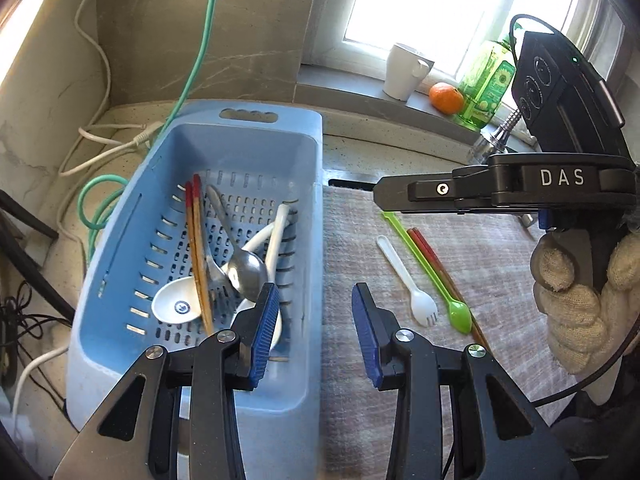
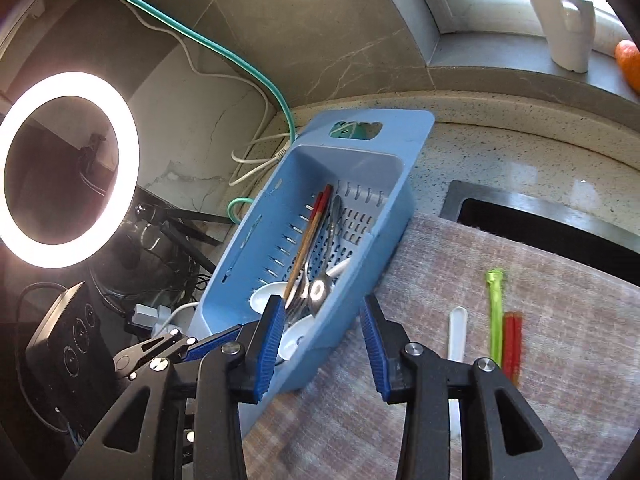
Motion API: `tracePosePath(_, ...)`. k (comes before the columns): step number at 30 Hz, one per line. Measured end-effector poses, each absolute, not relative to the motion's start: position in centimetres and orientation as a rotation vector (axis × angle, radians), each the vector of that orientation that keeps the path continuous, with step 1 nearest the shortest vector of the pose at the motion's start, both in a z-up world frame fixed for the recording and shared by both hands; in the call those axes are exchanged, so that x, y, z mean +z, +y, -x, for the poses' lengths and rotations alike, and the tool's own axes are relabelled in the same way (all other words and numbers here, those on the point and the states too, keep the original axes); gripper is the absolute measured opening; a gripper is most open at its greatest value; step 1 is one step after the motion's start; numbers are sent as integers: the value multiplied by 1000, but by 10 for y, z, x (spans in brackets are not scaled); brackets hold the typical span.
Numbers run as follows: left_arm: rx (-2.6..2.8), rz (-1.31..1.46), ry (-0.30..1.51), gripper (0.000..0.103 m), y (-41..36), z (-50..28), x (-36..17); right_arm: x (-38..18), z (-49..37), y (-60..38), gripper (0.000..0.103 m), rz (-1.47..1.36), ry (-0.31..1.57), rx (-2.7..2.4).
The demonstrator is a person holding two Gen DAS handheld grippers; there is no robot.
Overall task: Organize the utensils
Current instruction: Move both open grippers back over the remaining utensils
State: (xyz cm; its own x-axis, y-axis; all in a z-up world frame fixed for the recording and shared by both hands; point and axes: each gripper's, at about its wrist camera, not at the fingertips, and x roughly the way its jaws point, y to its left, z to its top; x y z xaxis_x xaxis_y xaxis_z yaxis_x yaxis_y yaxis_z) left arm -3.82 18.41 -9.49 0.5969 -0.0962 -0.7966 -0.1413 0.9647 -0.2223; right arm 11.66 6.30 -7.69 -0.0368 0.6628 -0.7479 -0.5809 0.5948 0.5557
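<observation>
A blue slotted basket (image 1: pixel 248 136) (image 2: pixel 360 148) holds red-tipped wooden chopsticks (image 1: pixel 198 248), a metal spoon (image 1: pixel 246 270), a metal fork and white ceramic spoons (image 1: pixel 176 304). On the grey cloth (image 1: pixel 480 264) (image 2: pixel 560 340) lie a white plastic spork (image 1: pixel 408 284) (image 2: pixel 456 336), a green plastic spoon (image 1: pixel 432 272) (image 2: pixel 496 312) and red chopsticks (image 1: pixel 432 256) (image 2: pixel 512 340). My left gripper (image 1: pixel 314 312) is open and empty over the basket's right wall. My right gripper (image 2: pixel 322 324) is open and empty above the basket's near end; it shows in the left wrist view (image 1: pixel 378 194), held by a gloved hand.
A white jug (image 1: pixel 404 72) (image 2: pixel 564 24), an orange (image 1: pixel 446 98) and a green bottle (image 1: pixel 486 84) stand on the window sill. Green (image 1: pixel 200 52) and white cables lie behind the basket. A sink opening (image 2: pixel 540 232) lies behind the cloth. A ring light (image 2: pixel 60 168) glows at left.
</observation>
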Motion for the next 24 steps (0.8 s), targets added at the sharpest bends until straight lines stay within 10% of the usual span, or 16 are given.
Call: tracePosePath(24,-73,358,1027,37,100,23,-137,-120,-116,-57,25,114,1272,803)
